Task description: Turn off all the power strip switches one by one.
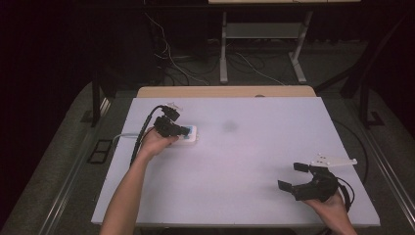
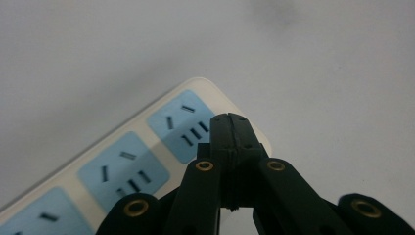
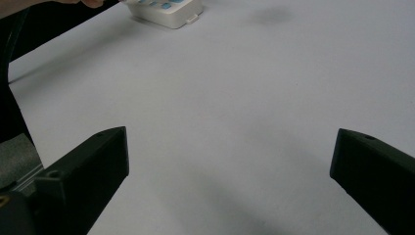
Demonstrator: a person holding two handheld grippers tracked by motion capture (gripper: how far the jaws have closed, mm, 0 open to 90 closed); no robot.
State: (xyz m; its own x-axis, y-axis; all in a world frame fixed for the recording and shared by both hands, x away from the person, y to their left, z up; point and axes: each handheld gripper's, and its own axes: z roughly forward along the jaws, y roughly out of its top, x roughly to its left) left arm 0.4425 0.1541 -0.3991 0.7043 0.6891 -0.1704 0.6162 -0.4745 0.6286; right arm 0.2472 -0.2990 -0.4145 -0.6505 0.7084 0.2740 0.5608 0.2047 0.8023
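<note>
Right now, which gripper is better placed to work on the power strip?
Probably the left gripper: jaws shut, right over the power strip. The right gripper sits open, far across the table.

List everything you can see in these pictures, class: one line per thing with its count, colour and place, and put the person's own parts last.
White plastic power strip with pale blue socket panels: one, white and blue, left part of the table, under the left gripper.
Pale cable of the strip: one, whitish, running left from the strip.
White rectangular tabletop: one, white, centre; faint dark smudge right of the strip.
Tan wooden board edge: one, along the table's far side.
Metal-legged frame: one, grey, on the floor beyond the table, with loose cables.
Left gripper: one, black, jaws together over the strip's end socket.
Right gripper: one, black, jaws wide apart, near right of the table.
Forearms: two, entering from the bottom.
</note>
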